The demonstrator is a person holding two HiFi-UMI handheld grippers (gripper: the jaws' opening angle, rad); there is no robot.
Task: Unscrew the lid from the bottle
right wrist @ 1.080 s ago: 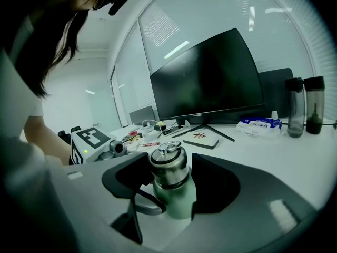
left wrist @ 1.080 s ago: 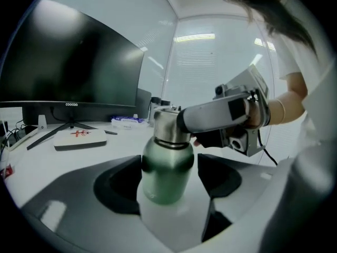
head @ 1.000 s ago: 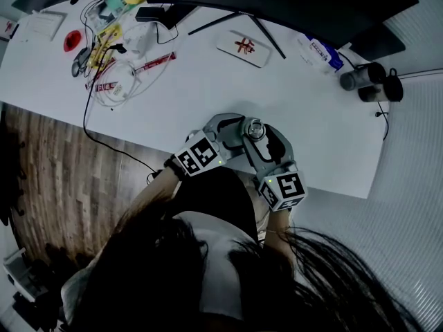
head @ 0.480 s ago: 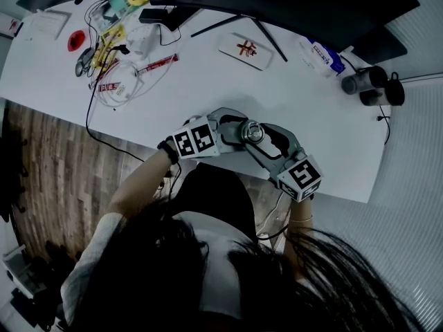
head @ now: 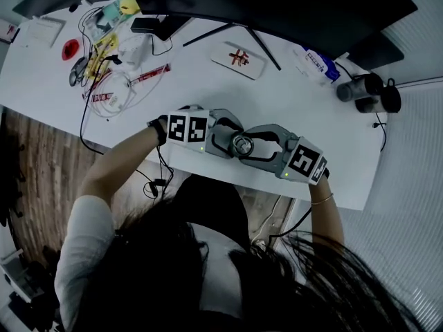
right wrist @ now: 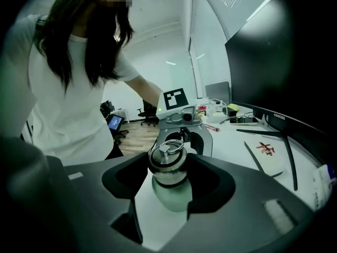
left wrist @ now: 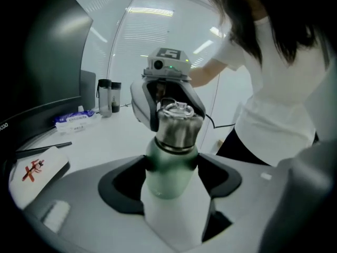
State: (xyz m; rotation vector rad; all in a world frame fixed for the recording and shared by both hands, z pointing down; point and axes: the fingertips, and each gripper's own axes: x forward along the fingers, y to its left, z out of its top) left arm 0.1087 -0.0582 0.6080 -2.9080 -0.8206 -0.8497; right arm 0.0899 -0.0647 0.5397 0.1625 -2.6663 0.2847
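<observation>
The bottle (left wrist: pixel 168 167) is braced by the left tongs (head: pixel 232 142) at the surface's (head: pixel 208 75) front edge while its lid (right wrist: pixel 167 166) is clamped in the right tongs (head: pixel 253 146) for unscrewing.

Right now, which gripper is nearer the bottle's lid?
Right. The right gripper is closed on the steel lid itself; the left gripper grips the green bottle lower down, below the lid.

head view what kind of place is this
Likely an office: a white desk carries a large dark monitor and a tangle of cables, and the right gripper view shows swivel chairs on a wood floor behind.
</observation>
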